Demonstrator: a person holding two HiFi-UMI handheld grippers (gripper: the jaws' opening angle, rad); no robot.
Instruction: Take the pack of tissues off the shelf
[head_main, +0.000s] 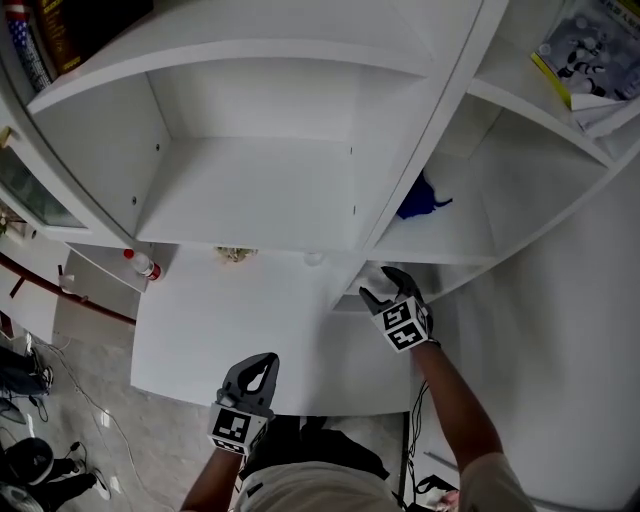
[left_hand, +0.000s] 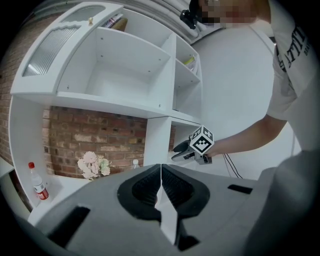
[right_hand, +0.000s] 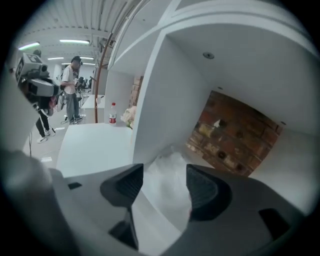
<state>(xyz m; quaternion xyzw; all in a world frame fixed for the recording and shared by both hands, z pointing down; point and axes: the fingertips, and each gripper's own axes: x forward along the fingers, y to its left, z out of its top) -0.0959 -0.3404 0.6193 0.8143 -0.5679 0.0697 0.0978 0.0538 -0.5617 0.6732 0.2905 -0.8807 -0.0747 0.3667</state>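
Left hand-held gripper (head_main: 258, 365), at the near edge of the white tabletop (head_main: 250, 330), has its jaws pressed together on nothing and points across the bare surface. Farther back on the tabletop, against the white shelf unit (head_main: 250, 190), stand a small clear bottle with a red cap (head_main: 143, 263) and a pale bunch of artificial flowers (head_main: 236, 254).

To the right of the unit's white upright divider (right_hand: 150, 125), the right hand-held gripper (head_main: 387, 287) reaches into the low shelf compartment. Its jaws are spread wide, and its pads appear clear of any surface. The clear-wrapped white pack of tissues (right_hand: 169, 177) lies on that compartment's floor, straight ahead of this gripper and partly between its jaws. A brick wall (right_hand: 235, 140) closes the back.

The pack's long axis seems to run roughly along the jaws' pointing line, though the crinkled wrap blurs its outline. The right hand is plainly the nearer one, while the left is well apart from the pack.

Only the right gripper view shows the pack clearly; the head view gives the compartment's place in the unit, below a blue object (head_main: 420, 198).
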